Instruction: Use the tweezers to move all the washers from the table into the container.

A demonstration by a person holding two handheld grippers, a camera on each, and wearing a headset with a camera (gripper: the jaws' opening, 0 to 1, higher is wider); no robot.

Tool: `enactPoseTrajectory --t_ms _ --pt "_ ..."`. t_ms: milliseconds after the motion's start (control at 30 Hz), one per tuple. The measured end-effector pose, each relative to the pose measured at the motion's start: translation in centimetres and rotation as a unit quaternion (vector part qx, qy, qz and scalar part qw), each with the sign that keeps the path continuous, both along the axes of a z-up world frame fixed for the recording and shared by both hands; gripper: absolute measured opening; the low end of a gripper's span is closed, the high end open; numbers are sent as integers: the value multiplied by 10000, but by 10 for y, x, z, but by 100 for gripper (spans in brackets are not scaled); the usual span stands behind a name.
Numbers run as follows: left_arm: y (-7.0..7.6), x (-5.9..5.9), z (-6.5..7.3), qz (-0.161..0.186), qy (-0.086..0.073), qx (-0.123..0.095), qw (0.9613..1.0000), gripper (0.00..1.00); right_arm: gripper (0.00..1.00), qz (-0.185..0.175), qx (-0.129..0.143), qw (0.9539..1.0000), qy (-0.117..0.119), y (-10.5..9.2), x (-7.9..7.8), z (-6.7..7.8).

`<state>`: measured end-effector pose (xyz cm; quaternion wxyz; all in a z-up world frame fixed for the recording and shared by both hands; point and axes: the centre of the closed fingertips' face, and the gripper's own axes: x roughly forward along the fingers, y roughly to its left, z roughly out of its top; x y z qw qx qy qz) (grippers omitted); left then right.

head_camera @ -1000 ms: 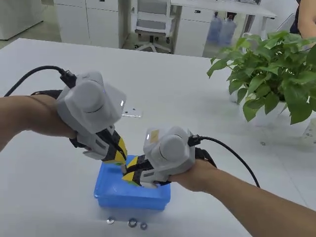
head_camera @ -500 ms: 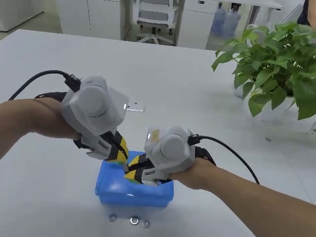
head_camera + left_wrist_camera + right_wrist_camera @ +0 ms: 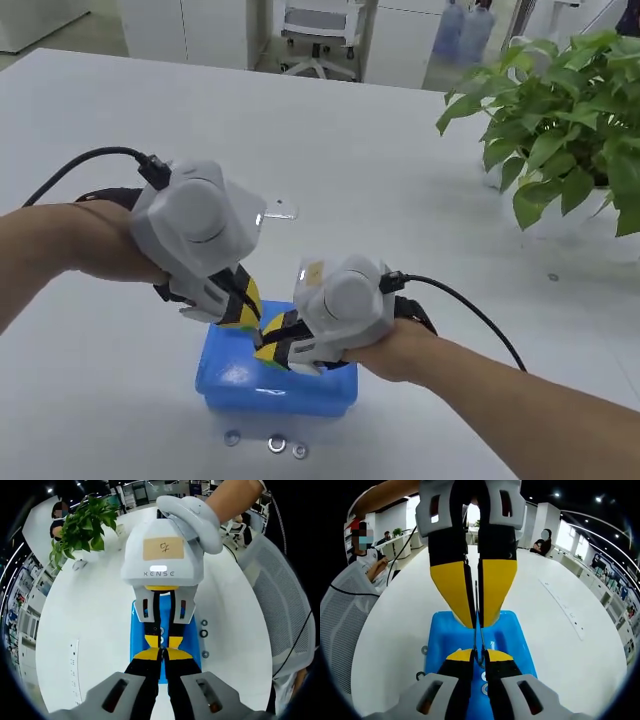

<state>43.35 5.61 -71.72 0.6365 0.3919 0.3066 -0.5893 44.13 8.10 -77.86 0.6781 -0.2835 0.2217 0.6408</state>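
Head view: found left tool (image 3: 240, 308) and right tool (image 3: 272, 345) meeting tip to tip over blue container (image 3: 300, 395), likely to steady a drop inside. Counted three washers (image 3: 276, 444) on tabletop (image 3: 450, 200) just beside it. Against earlier frame: same arrangement, camera shifted only.

Left gripper view: confirmed left tool pressed together.

Right gripper view: judged both tools pinching thin tweezers (image 3: 476, 605).

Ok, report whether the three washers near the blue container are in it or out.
Out. In the head view the three washers lie on the table, just outside the near wall of the blue container, apart from it.
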Motion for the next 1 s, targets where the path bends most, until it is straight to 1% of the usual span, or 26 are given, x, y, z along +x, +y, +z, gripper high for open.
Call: enactPoseTrajectory --t_ms 367,600,1000 --pt "1 0 -3 -9 -12 29 10000 6 10 15 -41 10000 -7 0 0 -4" --pt "2 0 -3 -3 -21 34 10000 6 10 14 -30 10000 -7 1 -1 -2" --pt "2 -6 5 -19 -35 36 10000 6 10 11 6 10000 -67 2 -6 5"
